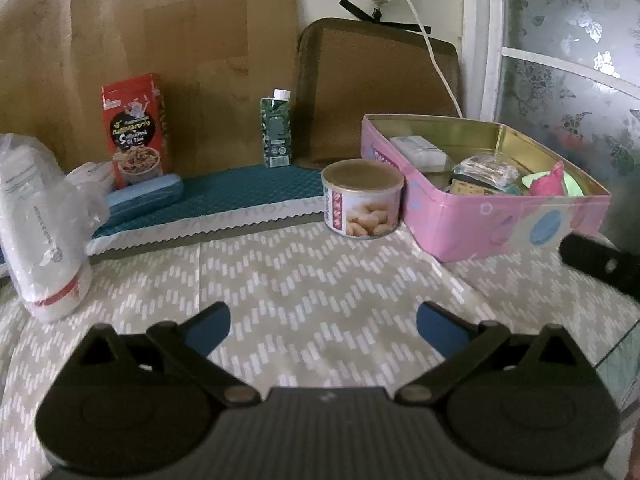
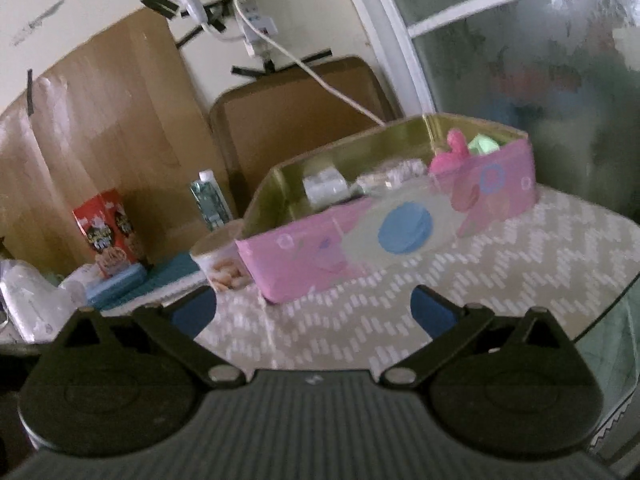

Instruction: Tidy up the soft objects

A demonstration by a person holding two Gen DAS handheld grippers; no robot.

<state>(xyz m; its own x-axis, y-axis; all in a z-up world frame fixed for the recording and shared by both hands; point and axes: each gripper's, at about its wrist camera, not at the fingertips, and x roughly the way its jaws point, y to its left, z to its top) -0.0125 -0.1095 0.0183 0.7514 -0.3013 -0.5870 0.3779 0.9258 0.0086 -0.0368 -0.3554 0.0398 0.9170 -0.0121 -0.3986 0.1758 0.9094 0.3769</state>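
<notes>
Both grippers, left (image 1: 323, 330) and right (image 2: 313, 312), are wide open and empty; the bag (image 1: 40, 224) lies far left, nearer the left one, I think.

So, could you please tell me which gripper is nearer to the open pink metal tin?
Right. The right gripper hangs open just before the pink tin; the left gripper, open too, sits further back.

Pink tin (image 1: 472, 232) gold inside, beige chevron tablecloth (image 1: 320, 292), perhaps teal quilted mat (image 1: 256, 188).
</notes>
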